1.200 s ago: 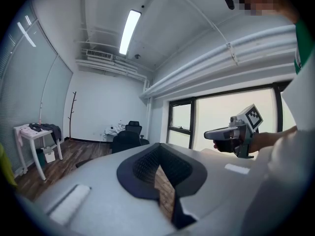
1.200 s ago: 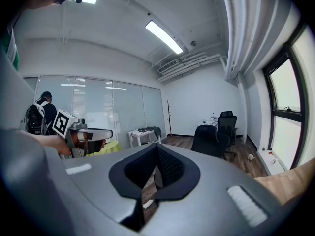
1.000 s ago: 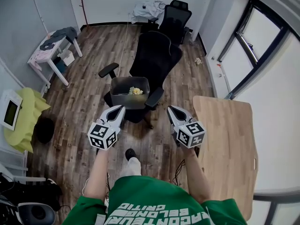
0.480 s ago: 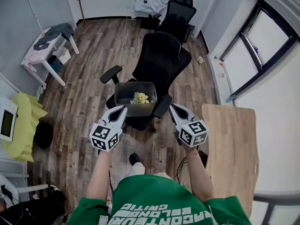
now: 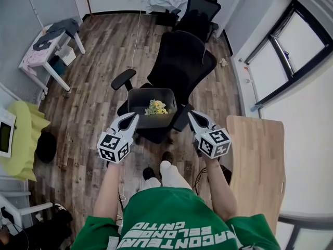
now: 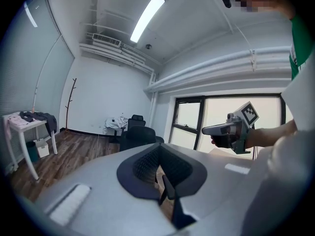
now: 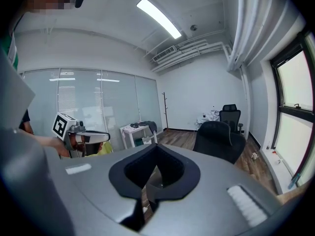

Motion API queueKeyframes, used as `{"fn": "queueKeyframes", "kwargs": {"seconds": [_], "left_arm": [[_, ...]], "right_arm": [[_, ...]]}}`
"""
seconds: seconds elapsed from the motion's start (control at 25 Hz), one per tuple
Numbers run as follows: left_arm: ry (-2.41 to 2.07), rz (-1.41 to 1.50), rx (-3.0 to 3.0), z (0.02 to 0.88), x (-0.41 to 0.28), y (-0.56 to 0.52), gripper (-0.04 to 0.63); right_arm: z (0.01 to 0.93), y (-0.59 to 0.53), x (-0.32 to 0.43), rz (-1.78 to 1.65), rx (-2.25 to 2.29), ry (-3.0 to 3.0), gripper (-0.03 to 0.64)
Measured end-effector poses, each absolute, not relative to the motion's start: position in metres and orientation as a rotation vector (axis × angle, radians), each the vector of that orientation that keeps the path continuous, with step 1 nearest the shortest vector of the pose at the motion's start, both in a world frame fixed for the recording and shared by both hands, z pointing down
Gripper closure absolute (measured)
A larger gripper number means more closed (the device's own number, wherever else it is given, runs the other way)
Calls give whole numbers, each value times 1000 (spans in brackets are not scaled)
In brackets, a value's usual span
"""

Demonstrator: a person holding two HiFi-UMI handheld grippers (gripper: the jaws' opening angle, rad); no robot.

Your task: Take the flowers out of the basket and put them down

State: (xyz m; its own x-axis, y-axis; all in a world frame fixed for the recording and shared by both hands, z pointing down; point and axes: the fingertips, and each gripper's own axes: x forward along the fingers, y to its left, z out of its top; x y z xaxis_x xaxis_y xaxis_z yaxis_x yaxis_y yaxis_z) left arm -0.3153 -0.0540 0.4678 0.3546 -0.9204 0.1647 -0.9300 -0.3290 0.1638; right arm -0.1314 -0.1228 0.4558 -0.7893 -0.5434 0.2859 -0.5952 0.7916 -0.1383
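Closer now, the left gripper (image 5: 133,120) and right gripper (image 5: 192,115) flank a grey plastic basket (image 5: 137,93) of yellow flowers (image 5: 156,107) on a black office chair (image 5: 183,61). Both pairs of jaws sit together, seemingly empty.

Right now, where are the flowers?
In the head view, the flowers lie inside the grey basket on the black chair, near the middle, just ahead of the left gripper and the right gripper.

Overhead, steep — all share chair (image 5: 182,61).
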Motion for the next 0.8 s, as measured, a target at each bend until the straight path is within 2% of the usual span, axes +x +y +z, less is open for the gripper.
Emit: {"fn": "queueKeyframes", "kwargs": {"seconds": [0.44, 0.8], "left_arm": [[-1696, 85, 2353, 484, -345, -95, 575], [-1697, 106, 2354, 489, -362, -175, 575]], "right_arm": [[474, -179, -180, 353, 772, -2776, 611], [489, -263, -206, 378, 724, -2776, 611]]}}
